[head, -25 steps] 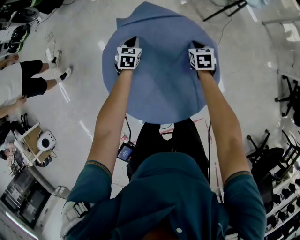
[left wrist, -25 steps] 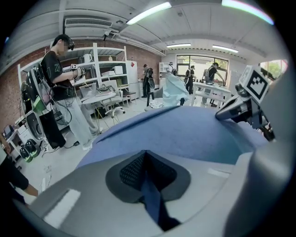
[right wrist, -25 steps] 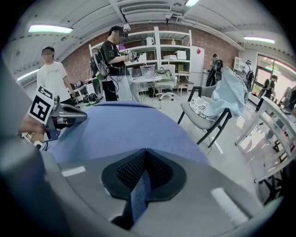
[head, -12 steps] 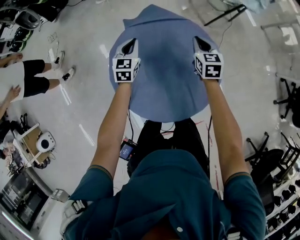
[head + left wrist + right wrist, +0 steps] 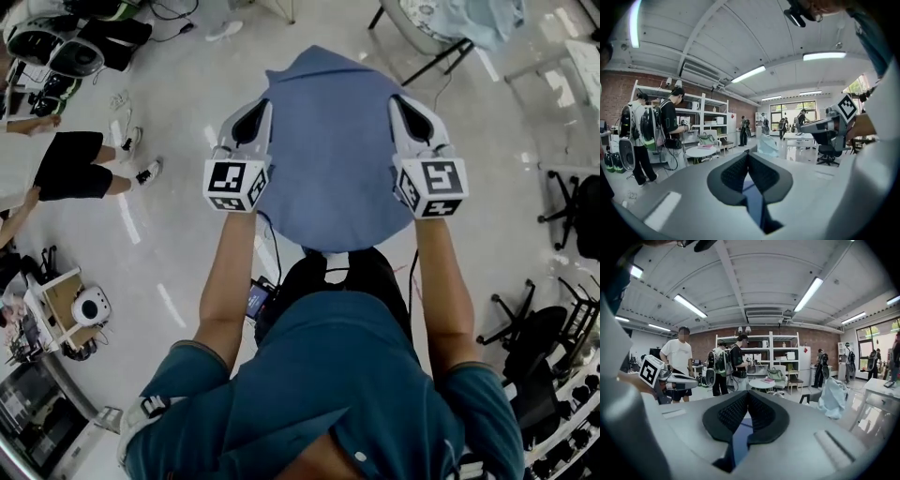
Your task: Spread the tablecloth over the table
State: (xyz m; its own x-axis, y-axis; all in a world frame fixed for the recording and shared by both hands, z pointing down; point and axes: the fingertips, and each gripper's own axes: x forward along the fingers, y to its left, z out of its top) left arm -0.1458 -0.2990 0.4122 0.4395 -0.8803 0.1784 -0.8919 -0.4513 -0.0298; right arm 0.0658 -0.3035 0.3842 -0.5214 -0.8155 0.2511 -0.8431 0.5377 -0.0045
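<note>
- Grey glossy floor [image 5: 178,197] filled the head view under everything else.
- Blue cloth [image 5: 323,141] hung ahead of the person, held up between the two grippers. It sagged smoothly in the middle. Its far edge rose to a blunt peak and its near edge curved down just in front of the person's dark trousers. What lay beneath it was hidden.
- Person [image 5: 328,394] in a teal shirt reached both bare forearms forward, well apart, one to each side of the cloth.
- Bystander [image 5: 66,164] in a white top and black shorts stood at the left edge, well clear of the cloth.
- Black chair [image 5: 572,202] stood at the right edge.
- Left gripper [image 5: 251,117] was clenched on the cloth's left edge. In the left gripper view its dark ribbed pads met on a thin blue strip of fabric.
- Right gripper [image 5: 411,111] was clamped on the cloth's right edge. In the right gripper view the same blue fold ran down from between its closed pads.
- Marker cubes [image 5: 234,185] sat at the near end of each gripper, just above the wrists.
</note>
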